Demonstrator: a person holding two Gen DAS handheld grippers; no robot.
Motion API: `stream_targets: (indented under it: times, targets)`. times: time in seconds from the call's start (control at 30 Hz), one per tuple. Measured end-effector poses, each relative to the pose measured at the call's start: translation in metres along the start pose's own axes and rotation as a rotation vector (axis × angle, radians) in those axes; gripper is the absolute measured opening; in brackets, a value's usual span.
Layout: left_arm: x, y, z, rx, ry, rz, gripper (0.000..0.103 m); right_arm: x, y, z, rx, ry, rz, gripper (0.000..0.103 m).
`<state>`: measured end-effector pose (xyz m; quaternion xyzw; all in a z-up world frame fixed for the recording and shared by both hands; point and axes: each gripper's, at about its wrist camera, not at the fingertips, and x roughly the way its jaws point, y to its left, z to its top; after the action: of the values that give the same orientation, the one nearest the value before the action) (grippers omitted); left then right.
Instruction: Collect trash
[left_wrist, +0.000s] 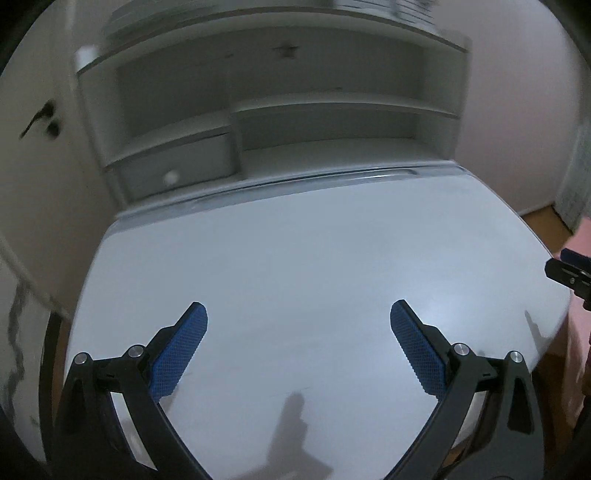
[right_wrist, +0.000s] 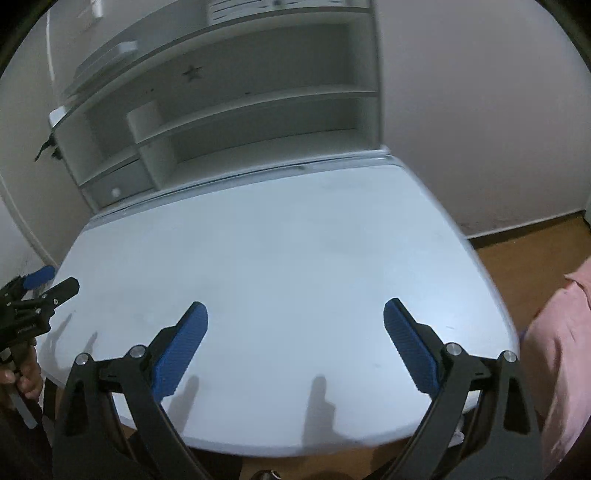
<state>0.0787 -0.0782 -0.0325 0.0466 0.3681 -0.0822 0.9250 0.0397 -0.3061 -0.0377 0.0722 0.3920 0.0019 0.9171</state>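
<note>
No trash shows in either view. My left gripper (left_wrist: 298, 314) is open and empty, its blue pads spread wide above the near part of a white desk top (left_wrist: 295, 251). My right gripper (right_wrist: 295, 314) is also open and empty above the same desk top (right_wrist: 277, 251), near its front edge. The left gripper also shows at the left edge of the right wrist view (right_wrist: 48, 282), open. Part of the right gripper's fingers (left_wrist: 569, 269) shows at the right edge of the left wrist view.
A white shelf unit (left_wrist: 280, 122) with a small drawer (left_wrist: 173, 166) stands at the back of the desk; it also shows in the right wrist view (right_wrist: 236, 110). Wood floor (right_wrist: 535, 251) lies to the right. A pink cloth (right_wrist: 561, 350) is at the right edge.
</note>
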Motion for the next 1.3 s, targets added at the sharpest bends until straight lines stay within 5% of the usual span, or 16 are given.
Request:
stream_targets:
  times: [0.4,1.3]
  targets:
    - [-0.015,0.036,-0.015,-0.044,-0.009,0.018,0.096,0.007,0.025,0.008,-0.009,0.033,-0.007,0.093]
    - [-0.016,0.036,-0.014,-0.06,0.001,0.008,0.096,0.0,0.031,0.004,-0.029,0.031,-0.012,0.093]
